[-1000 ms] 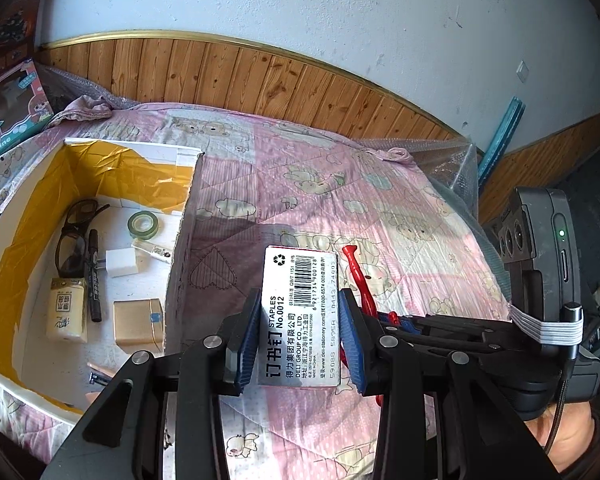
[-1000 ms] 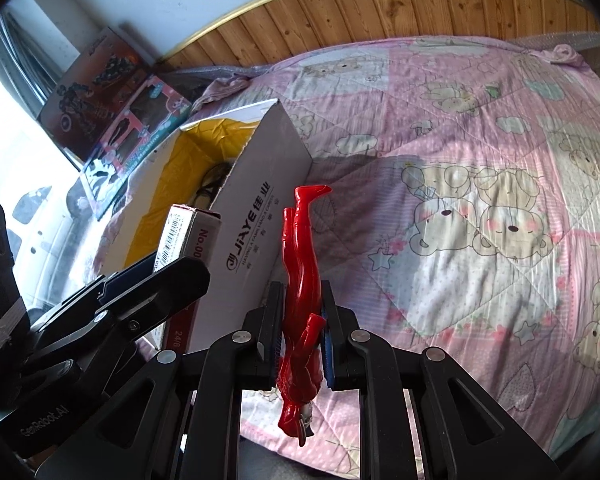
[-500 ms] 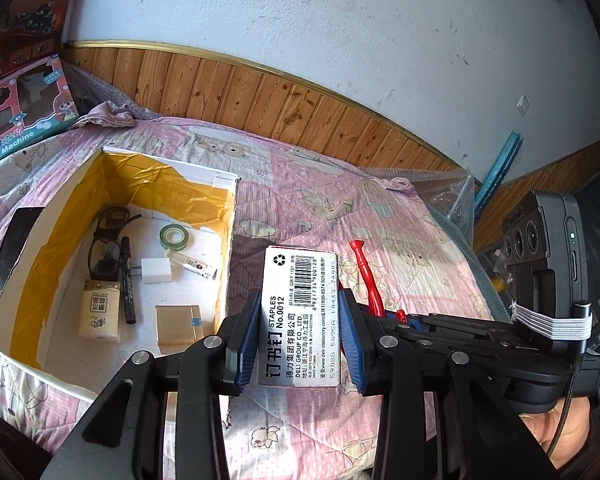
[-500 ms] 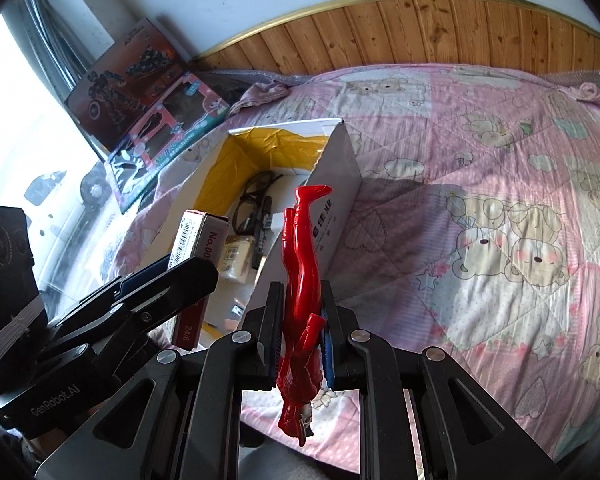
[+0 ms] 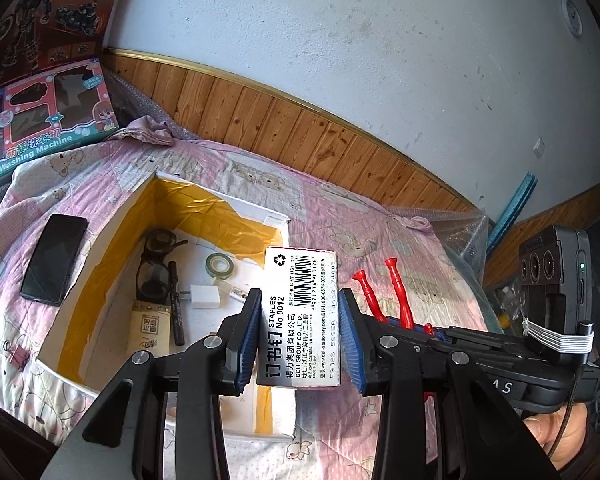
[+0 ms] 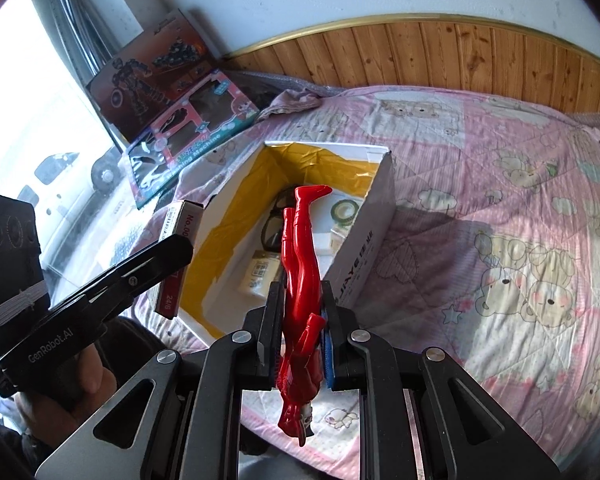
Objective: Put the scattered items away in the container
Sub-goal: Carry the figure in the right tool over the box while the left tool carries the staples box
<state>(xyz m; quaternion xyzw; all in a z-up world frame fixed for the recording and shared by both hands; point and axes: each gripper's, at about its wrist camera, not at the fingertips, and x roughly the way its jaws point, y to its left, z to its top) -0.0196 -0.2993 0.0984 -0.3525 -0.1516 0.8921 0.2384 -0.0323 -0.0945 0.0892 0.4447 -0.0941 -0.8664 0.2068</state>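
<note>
One staple box [image 5: 300, 316], lower end hidden, clamped in left gripper [image 5: 300, 340] jaws. One red figure [image 6: 300, 280], head-down, clamped in right gripper [image 6: 300, 344] jaws. One cardboard box [image 6: 364, 248], contents partly hidden.

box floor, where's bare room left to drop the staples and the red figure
Inside the box, the white floor between the tape roll and the right wall is bare, as is the near end below the charger. The left side is crowded: glasses, marker, tissue pack.
</note>
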